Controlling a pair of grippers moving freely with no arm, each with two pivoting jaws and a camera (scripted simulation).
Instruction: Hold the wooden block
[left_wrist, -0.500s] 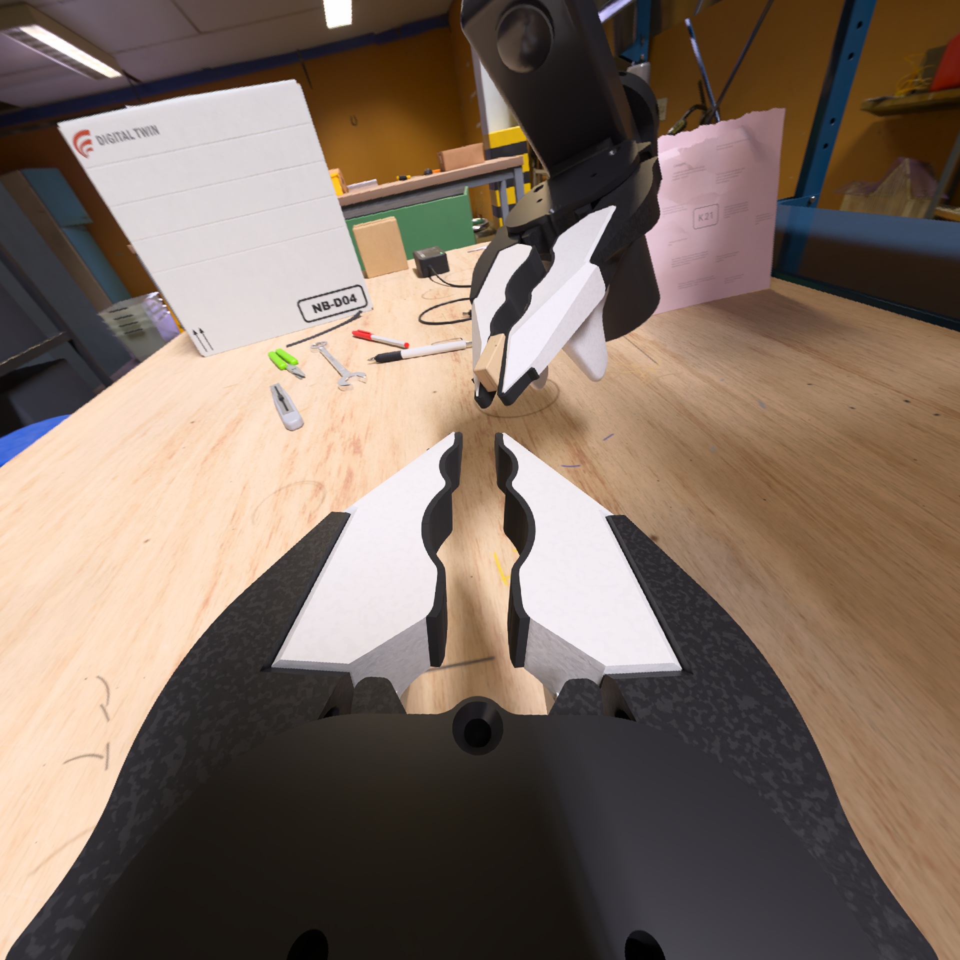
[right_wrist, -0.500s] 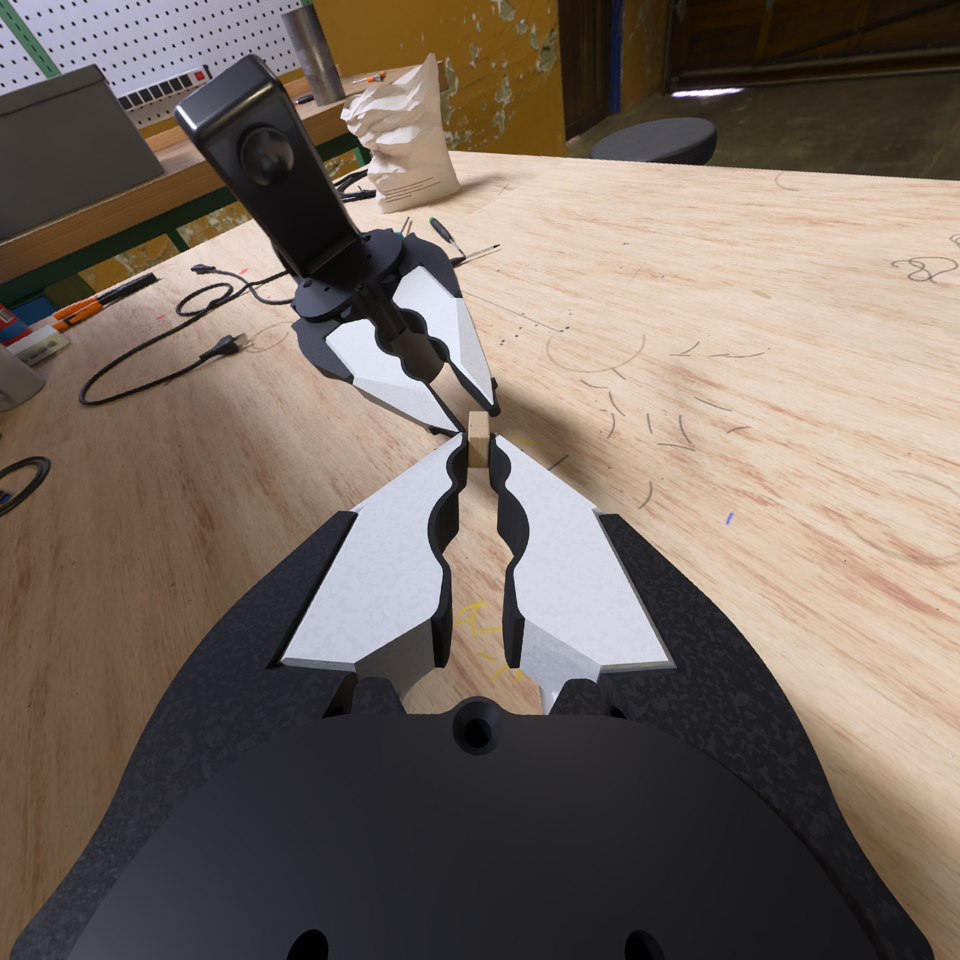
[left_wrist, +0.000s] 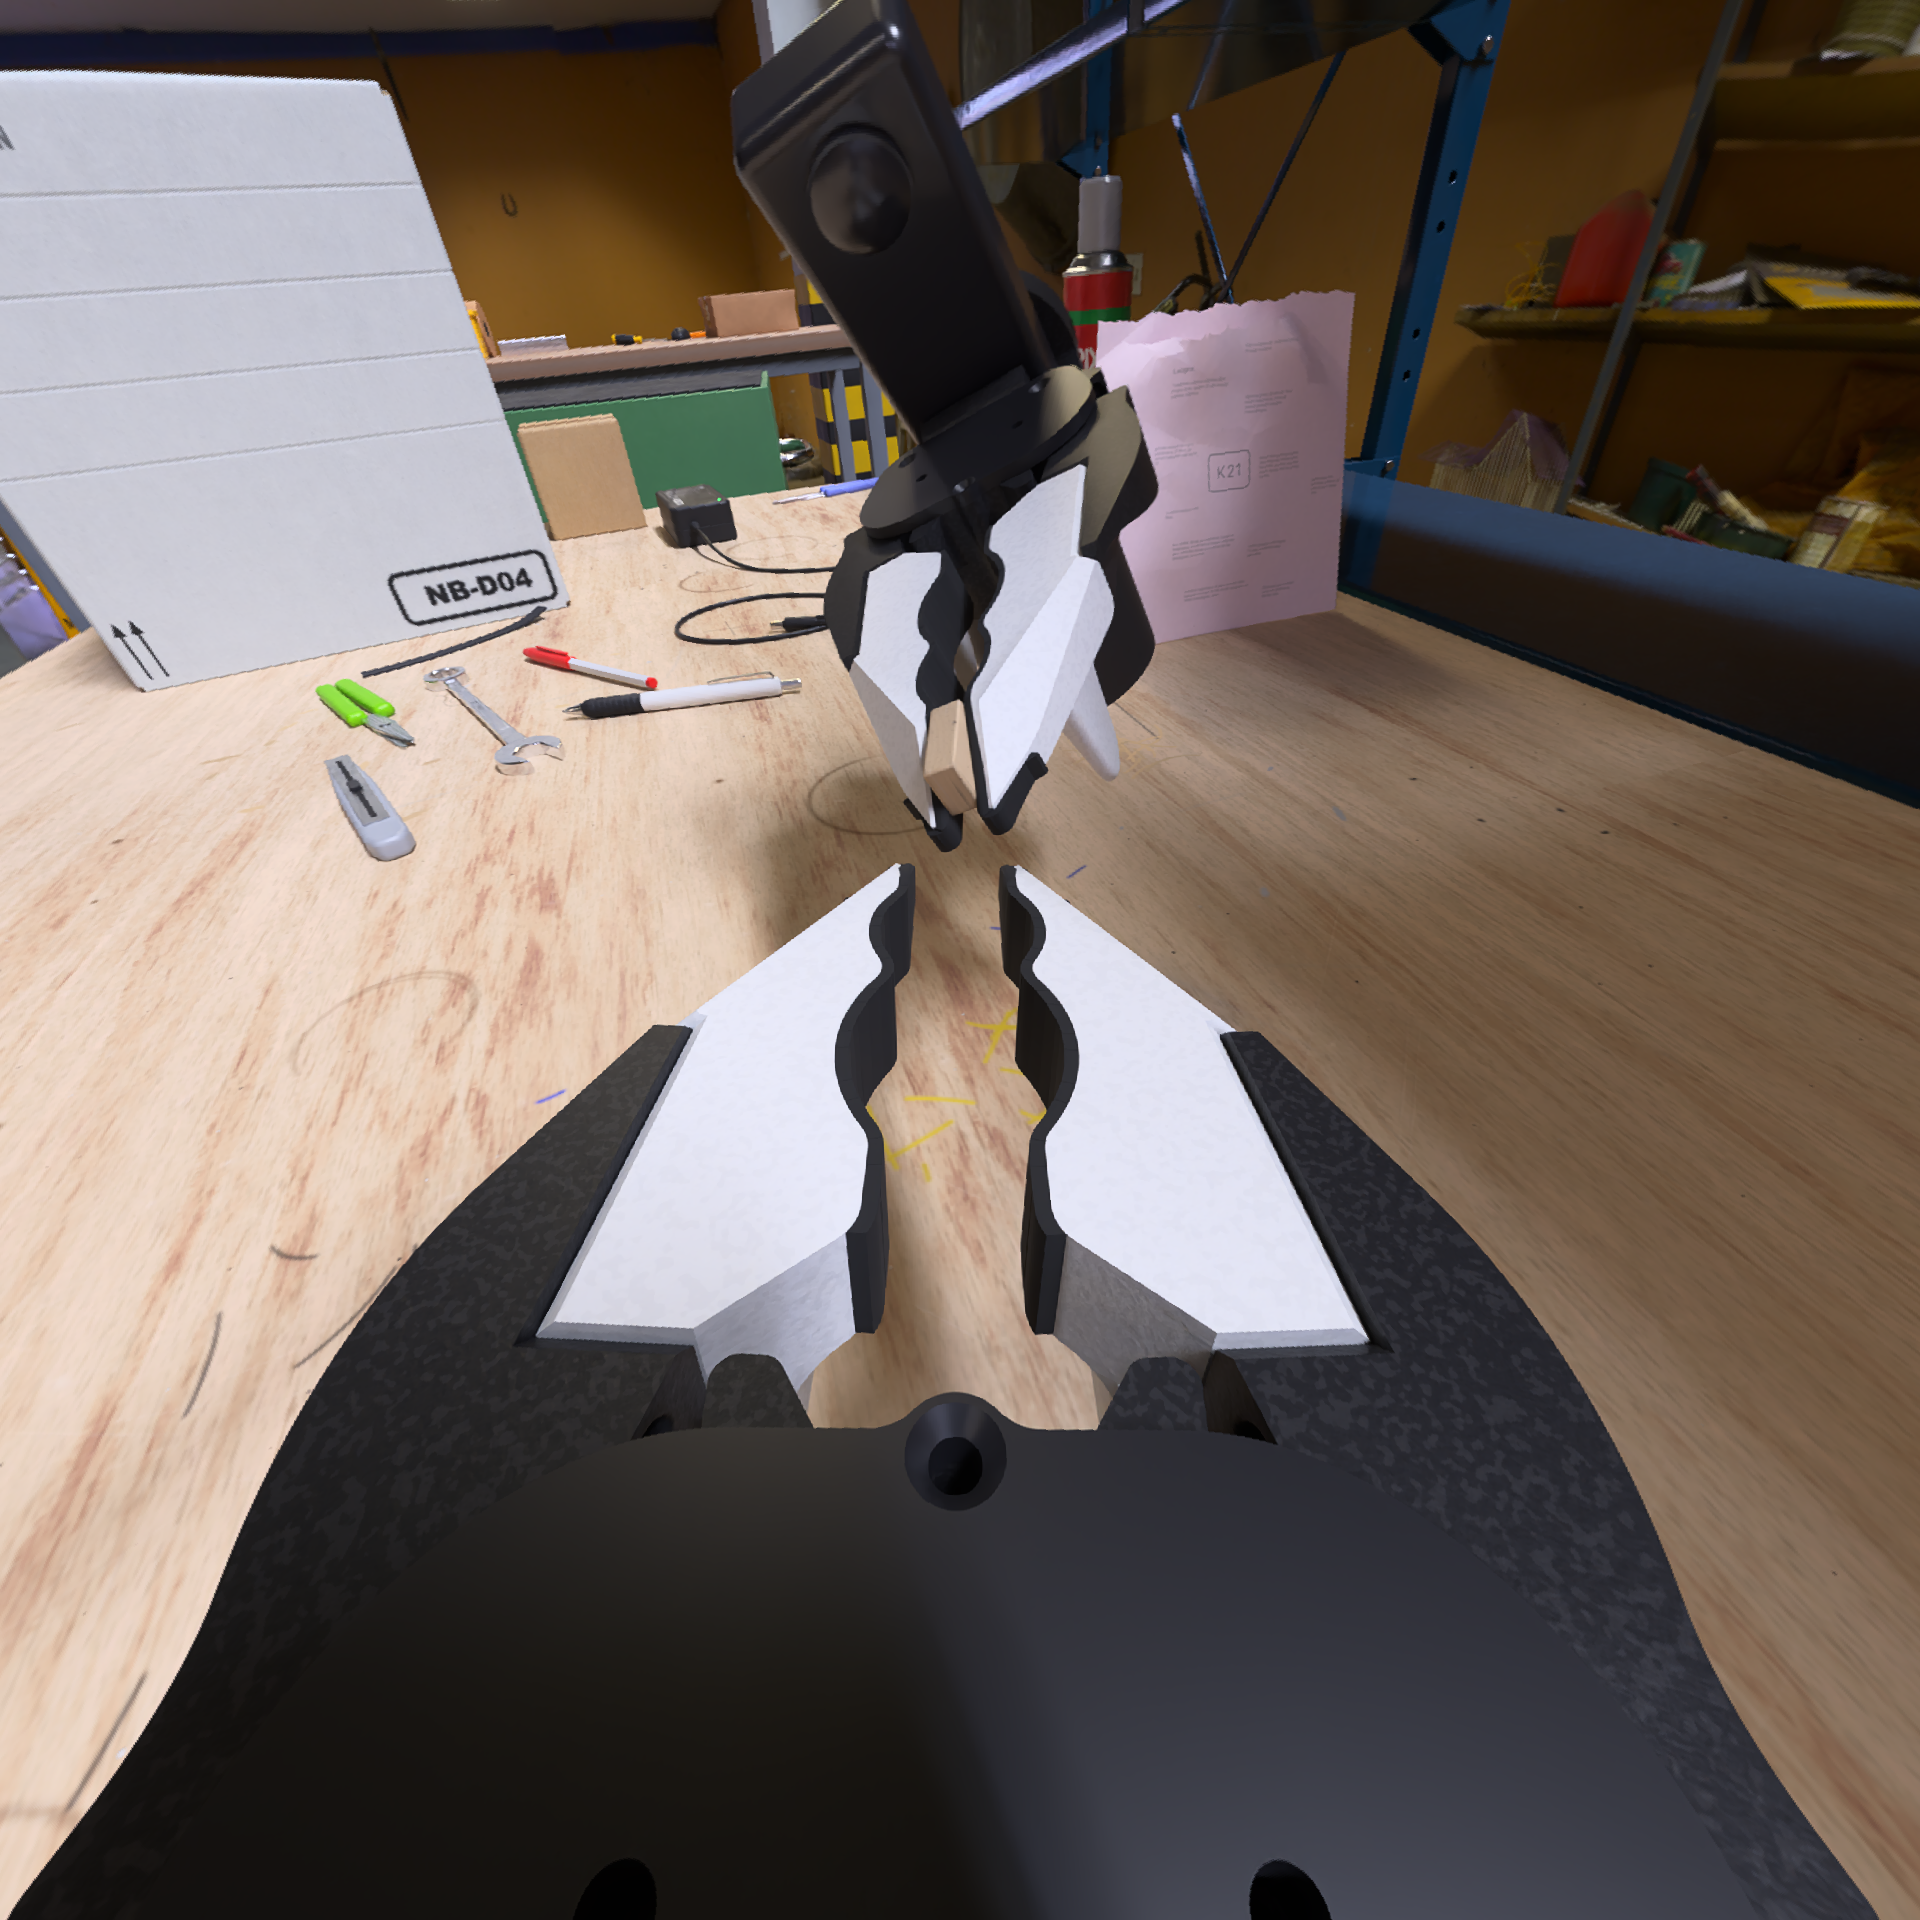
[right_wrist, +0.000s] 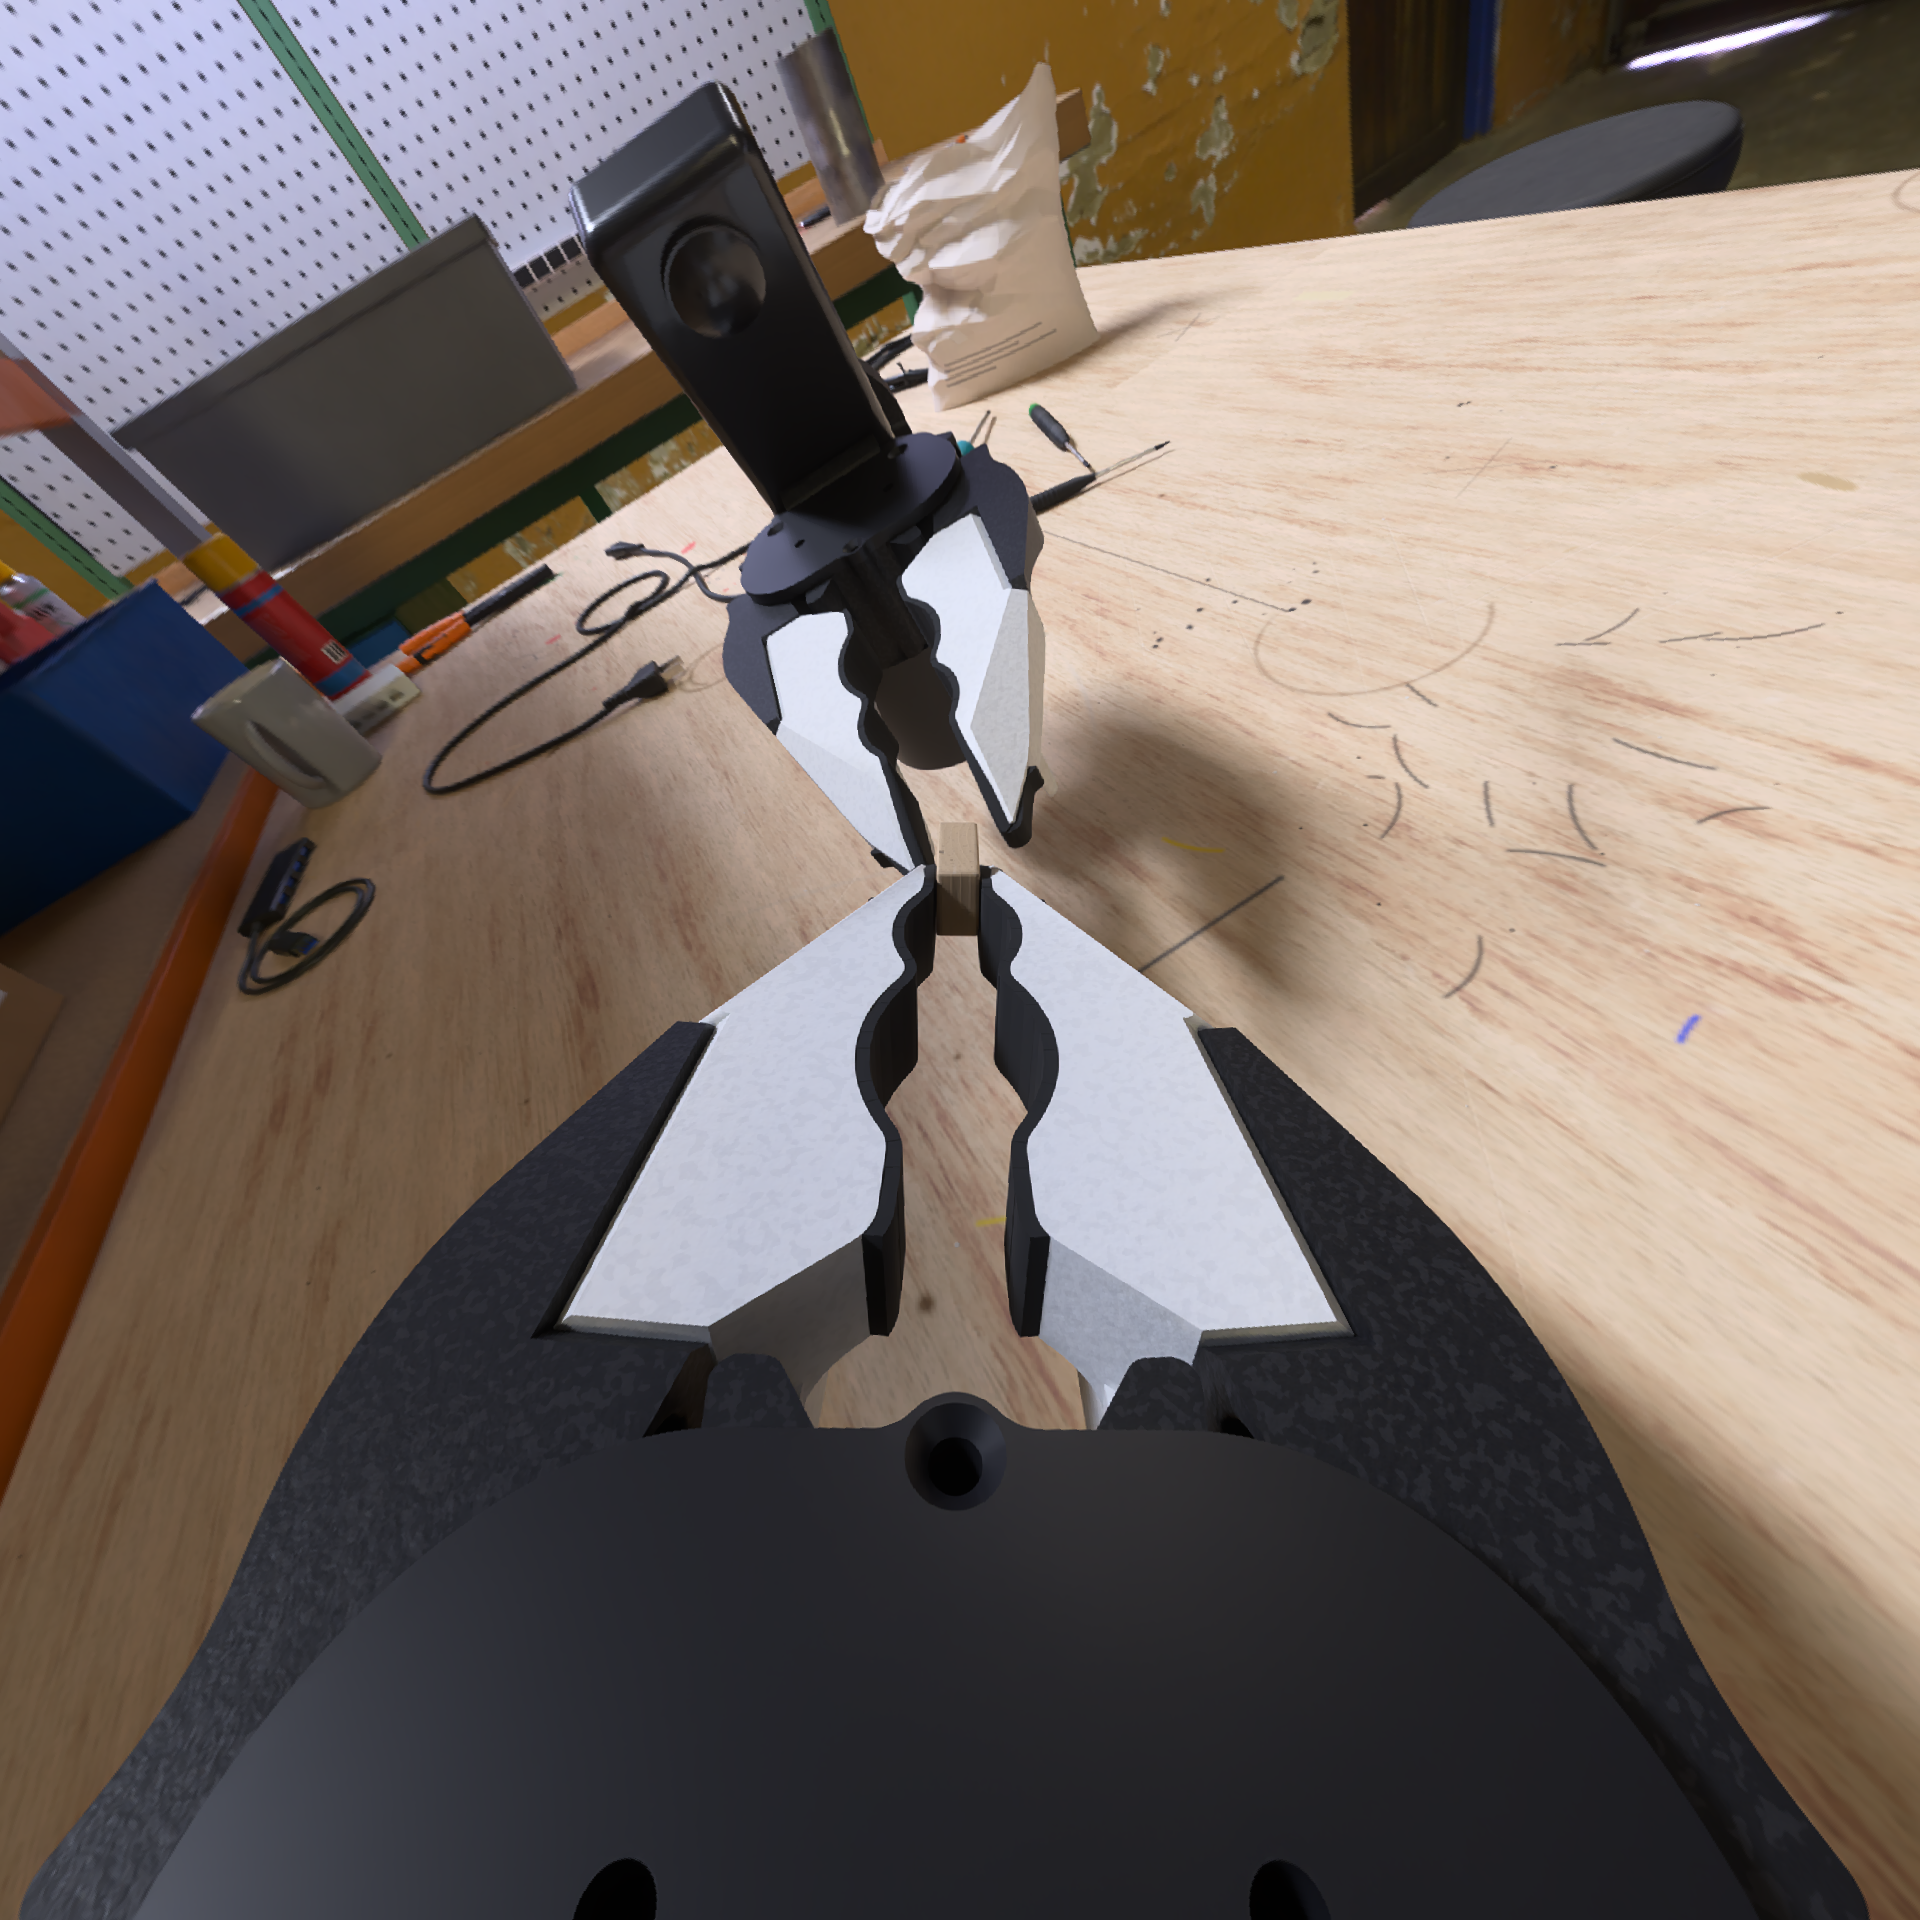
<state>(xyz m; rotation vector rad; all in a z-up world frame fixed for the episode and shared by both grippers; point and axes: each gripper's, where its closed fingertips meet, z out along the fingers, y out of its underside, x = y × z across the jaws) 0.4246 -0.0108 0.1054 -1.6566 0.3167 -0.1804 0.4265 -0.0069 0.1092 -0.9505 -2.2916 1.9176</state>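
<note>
Workbench (left_wrist: 1558, 1039): plywood top, pencil-marked, under both grippers.
White panel (left_wrist: 239, 364): leaning at 10 o'clock in the left wrist view.
Pink sheet (left_wrist: 1257, 468): upright at 1 o'clock, behind the right gripper.
Left gripper (left_wrist: 956, 883): fingers parted, nothing between them; tips just short of the block.
Right gripper (right_wrist: 958, 891): fingertips clamped on the block, raised off the bench.
Wrench (left_wrist: 494, 717): flat at 10 o'clock, between green pliers (left_wrist: 364, 712) and pens.
Wooden block (right_wrist: 957, 878): small, upright between the right gripper's tips, at 12 o'clock in both views.
</note>
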